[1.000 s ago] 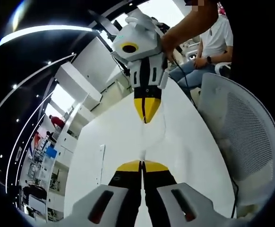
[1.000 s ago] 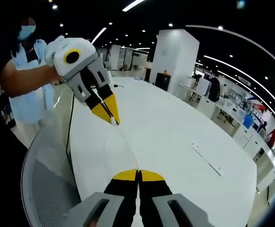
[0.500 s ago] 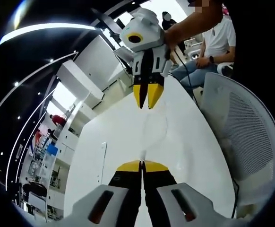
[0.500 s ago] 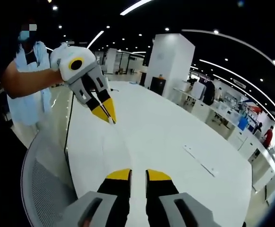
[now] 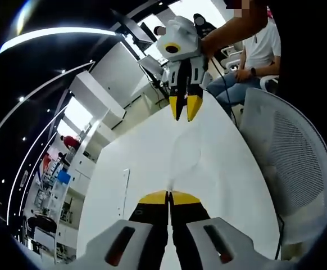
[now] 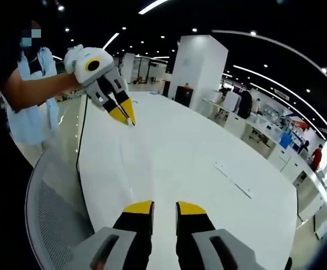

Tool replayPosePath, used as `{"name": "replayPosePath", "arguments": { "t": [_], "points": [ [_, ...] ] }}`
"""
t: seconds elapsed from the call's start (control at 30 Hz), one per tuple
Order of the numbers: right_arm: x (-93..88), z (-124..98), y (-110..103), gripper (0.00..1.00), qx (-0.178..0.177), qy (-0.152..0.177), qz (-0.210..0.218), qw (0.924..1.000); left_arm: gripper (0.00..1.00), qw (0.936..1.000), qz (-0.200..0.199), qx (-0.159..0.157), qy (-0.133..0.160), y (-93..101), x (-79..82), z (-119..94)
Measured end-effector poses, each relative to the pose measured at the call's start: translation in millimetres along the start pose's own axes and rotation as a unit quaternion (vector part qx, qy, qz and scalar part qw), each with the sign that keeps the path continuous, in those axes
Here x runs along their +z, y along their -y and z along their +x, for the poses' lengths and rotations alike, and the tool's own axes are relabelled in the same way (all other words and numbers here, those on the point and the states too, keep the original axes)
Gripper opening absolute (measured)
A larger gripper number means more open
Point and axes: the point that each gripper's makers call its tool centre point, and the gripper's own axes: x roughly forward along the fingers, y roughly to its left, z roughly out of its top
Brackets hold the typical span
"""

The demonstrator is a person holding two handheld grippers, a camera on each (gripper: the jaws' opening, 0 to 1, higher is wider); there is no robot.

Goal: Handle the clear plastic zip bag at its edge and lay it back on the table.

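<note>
White and glossy, the long curved tabletop [image 5: 152, 163] runs through a large hall with dark ceiling, light strips and white pillars.

Left gripper view: the left tool [image 5: 169, 198], grey-bodied with yellow-tipped black jaws, rises from the bottom with its jaws pressed together on the near edge of the clear plastic zip bag [image 5: 183, 160]. The bag stretches away from the tips over the tabletop, nearly invisible, its outline showing as faint curved lines. Beyond its far end the right tool [image 5: 186, 109] points down toward the tabletop, held by a person's hand, its two yellow tips parted with a gap between them and off the bag. A white mesh chair [image 5: 290, 163] stands at the right edge of the tabletop. A seated person in a white shirt and jeans [image 5: 248, 56] is behind it.

Right gripper view: the right tool [image 6: 164, 209] rises from the bottom with its yellow tips spread apart and nothing between them. The left tool [image 6: 127, 115] hangs at upper left, held by a bare forearm, its tips closed on the bag's edge. The bag [image 6: 131, 154] shows as a faint line running from those tips down across the tabletop [image 6: 208, 185]. The mesh chair [image 6: 54, 214] sits at lower left. A thin white strip [image 6: 231, 180] lies on the tabletop to the right.
</note>
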Motion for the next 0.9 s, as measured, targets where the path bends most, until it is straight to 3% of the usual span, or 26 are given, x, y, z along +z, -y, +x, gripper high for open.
{"name": "replayPosePath", "arguments": {
  "t": [0.13,0.37,0.57,0.9],
  "points": [
    [-14.8,7,-7,0.14,0.006,-0.014,-0.001,0.9999,0.0,1.0,-0.002,0.003,0.004,-1.5,2.1,-3],
    [-32.0,21,-15,0.18,0.005,-0.003,0.007,1.0,0.0,0.9999,-0.008,0.007,0.011,-2.8,5.0,-7],
    [-38.8,37,-18,0.19,0.003,0.024,0.012,0.9996,0.0,0.9997,-0.014,0.01,0.019,-5.8,8.2,-11],
    [-47.1,63,-16,0.17,-0.004,0.025,0.022,0.9994,0.0,0.9991,-0.017,0.014,0.036,-7.3,26.2,-15]
  ]
}}
